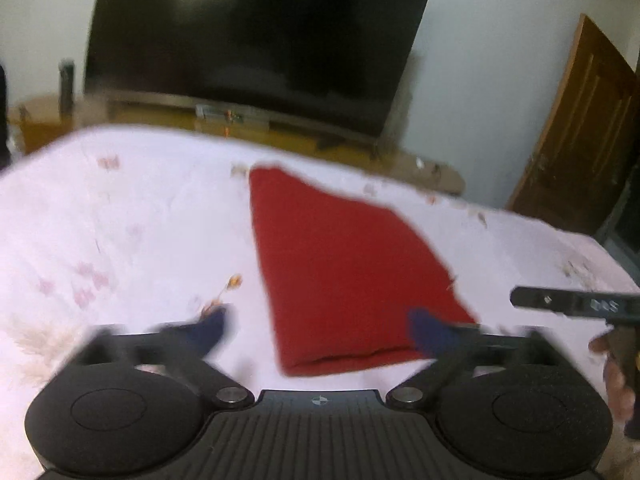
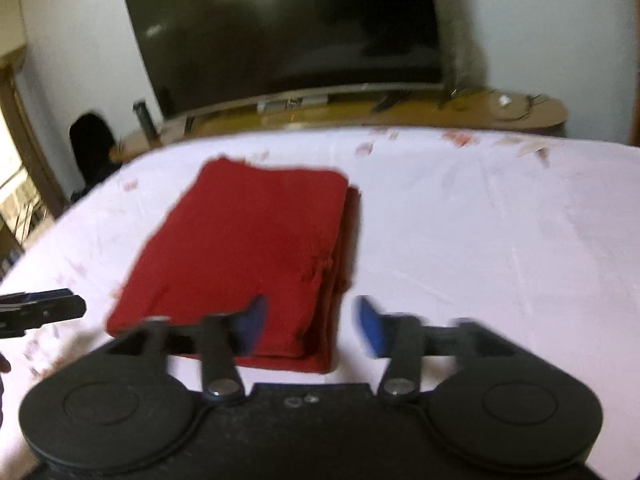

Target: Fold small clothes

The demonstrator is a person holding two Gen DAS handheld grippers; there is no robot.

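Red knitted cloth, folded into a thick rectangle, is being left lying flat on the white flower-printed bed sheet, near its near edge. Both the left tongs and the right tongs are being held wide with nothing between them. The fold is judged finished; next, another garment is probably being called for.

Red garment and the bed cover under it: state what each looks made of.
Red garment: seems a soft matte knit or fleece; no sheen, thick stacked layers at its folded edge, though blur hides the weave. Bed cover: looks like thin woven cotton-type sheeting, pale pink-white with faint printed flowers and shallow creases; the exact fibre cannot be told.
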